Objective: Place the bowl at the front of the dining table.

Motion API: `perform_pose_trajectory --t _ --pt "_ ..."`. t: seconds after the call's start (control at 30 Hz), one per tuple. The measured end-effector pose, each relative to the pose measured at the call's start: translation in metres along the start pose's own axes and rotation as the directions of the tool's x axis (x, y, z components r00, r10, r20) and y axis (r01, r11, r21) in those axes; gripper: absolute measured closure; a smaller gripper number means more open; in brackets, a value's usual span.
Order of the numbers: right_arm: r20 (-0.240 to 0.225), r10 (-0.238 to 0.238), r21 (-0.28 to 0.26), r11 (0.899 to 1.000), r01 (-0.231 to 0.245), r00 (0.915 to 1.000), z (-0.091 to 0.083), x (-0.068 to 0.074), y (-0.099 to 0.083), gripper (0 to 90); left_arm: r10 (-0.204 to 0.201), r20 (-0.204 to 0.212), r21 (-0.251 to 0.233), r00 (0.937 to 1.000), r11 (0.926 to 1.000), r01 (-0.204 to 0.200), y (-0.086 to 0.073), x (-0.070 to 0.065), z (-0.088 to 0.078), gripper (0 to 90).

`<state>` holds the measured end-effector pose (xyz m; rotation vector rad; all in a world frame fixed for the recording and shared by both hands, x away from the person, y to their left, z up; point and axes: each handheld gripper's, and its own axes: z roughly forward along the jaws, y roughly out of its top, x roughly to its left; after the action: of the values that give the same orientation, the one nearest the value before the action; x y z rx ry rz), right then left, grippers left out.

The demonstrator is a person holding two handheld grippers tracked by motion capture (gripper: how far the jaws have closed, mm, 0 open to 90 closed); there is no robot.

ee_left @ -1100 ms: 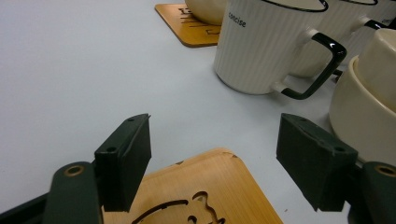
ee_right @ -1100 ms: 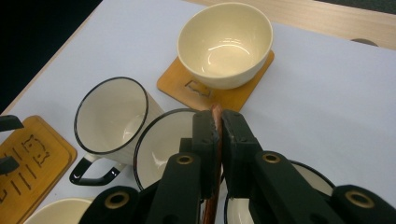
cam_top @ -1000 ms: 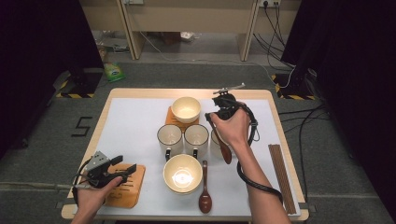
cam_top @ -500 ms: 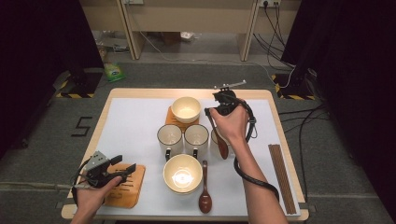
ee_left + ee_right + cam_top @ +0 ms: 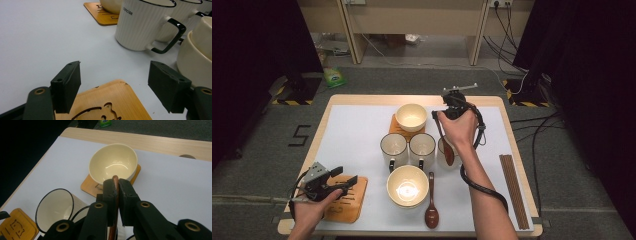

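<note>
My right gripper point(image 5: 438, 115) point(image 5: 117, 187) is shut on the handle of a brown wooden spoon point(image 5: 447, 152) point(image 5: 115, 183). The spoon hangs bowl-down over a white mug point(image 5: 443, 149), beside two more mugs point(image 5: 393, 146) point(image 5: 422, 145). Ahead of these jaws sits a cream bowl point(image 5: 113, 166) point(image 5: 411, 116) on a wooden coaster point(image 5: 87, 186). My left gripper point(image 5: 347, 175) point(image 5: 115, 82) is open just above a second wooden coaster point(image 5: 344, 200) point(image 5: 110, 105) at the front left, with nothing between its jaws.
A larger cream bowl point(image 5: 407, 186) point(image 5: 197, 55) stands near the front edge with a second brown spoon point(image 5: 431, 209) to its right. Dark chopsticks point(image 5: 512, 190) lie along the table's right side. A ribbed mug point(image 5: 145, 25) stands close ahead of the left jaws.
The right hand has edged slightly toward the far side with the spoon still gripped. The left hand and gripper have stayed put.
</note>
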<state>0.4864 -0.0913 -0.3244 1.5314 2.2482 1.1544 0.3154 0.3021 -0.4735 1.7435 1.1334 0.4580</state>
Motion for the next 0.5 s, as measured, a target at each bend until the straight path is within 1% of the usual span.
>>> perform_pose_trajectory --t 0.5 --pt "0.002 0.022 -0.034 0.999 -0.022 0.9997 0.0033 -0.0012 0.0075 84.4 0.000 0.002 0.000 1.0000 1.0000 0.000 -0.0001 0.0000 0.0000 25.7"
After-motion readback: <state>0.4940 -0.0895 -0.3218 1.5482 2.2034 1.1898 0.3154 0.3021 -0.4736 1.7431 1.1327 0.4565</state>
